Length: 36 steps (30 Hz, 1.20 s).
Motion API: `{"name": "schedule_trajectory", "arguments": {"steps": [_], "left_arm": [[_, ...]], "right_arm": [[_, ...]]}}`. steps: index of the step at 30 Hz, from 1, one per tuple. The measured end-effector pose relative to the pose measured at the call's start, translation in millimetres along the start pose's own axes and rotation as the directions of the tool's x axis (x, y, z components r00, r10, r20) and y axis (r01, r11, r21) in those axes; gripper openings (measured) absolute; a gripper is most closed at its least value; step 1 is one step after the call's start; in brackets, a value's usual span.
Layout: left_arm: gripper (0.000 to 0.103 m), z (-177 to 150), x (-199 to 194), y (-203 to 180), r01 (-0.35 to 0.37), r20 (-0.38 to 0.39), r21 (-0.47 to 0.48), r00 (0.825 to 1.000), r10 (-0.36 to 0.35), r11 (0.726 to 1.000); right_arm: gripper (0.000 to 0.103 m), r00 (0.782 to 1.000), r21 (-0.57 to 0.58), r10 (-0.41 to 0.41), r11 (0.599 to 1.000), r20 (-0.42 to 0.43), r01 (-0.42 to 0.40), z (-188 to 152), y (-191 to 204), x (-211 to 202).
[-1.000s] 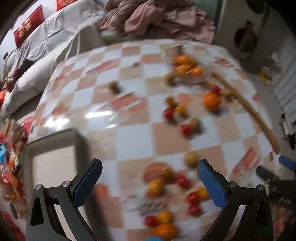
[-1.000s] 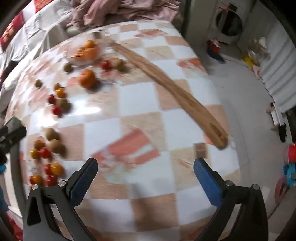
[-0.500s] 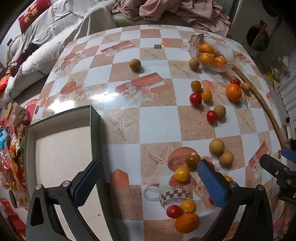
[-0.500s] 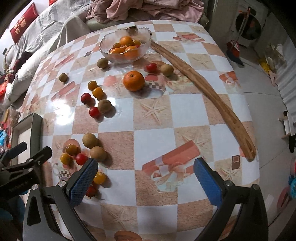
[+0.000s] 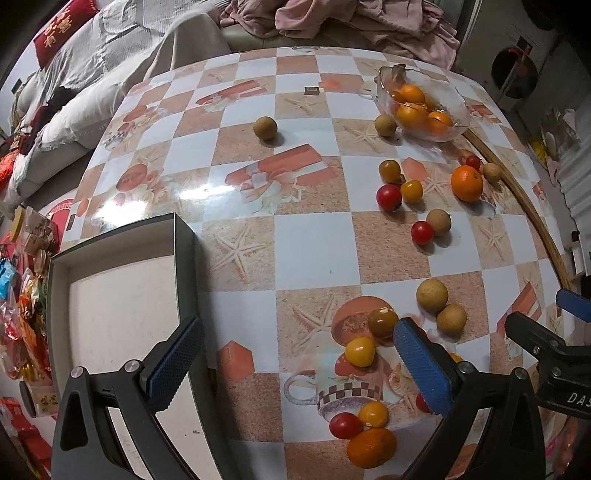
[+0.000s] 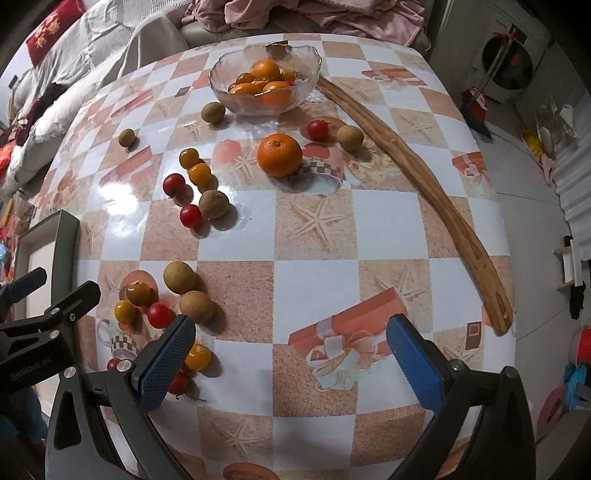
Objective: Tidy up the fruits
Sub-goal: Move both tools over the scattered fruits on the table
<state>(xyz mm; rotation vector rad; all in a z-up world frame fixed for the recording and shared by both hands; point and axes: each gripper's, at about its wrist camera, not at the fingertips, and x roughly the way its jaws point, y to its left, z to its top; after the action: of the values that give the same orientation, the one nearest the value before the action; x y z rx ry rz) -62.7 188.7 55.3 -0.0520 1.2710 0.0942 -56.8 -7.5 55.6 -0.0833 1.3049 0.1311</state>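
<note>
On the checkered table (image 6: 314, 236): one glass bowl (image 6: 264, 86), one wooden stick (image 6: 417, 184), both grippers' jaws wide, empty.

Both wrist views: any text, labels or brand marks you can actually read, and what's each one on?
"DAS": white letters on the right gripper body, cut off at the frame edge in the left wrist view.
Red cushion: gold characters, too distorted to read.
Left gripper body: a small line of white print, too blurred to read.
Snack packets beside the table: print too small to read.
</note>
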Motion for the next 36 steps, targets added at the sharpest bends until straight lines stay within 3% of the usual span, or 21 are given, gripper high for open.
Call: {"name": "schedule_trajectory", "arguments": {"steps": [29,36], "left_arm": [[0.103,7.2,4.1,5.3,-0.001,0.004,0.007,1.000,0.001,1.000],[0.103,6.3,6.2,6.2,-0.005,-0.009,0.036,1.000,0.005,0.999]], "right_arm": [[0.103,1.000,0.005,0.013,1.000,-0.020,-0.013,6.7,5.7,8.4],[0.103,0.998,-0.007,0.063,0.998,-0.013,-0.063,4.6,5.6,6.3]]}}
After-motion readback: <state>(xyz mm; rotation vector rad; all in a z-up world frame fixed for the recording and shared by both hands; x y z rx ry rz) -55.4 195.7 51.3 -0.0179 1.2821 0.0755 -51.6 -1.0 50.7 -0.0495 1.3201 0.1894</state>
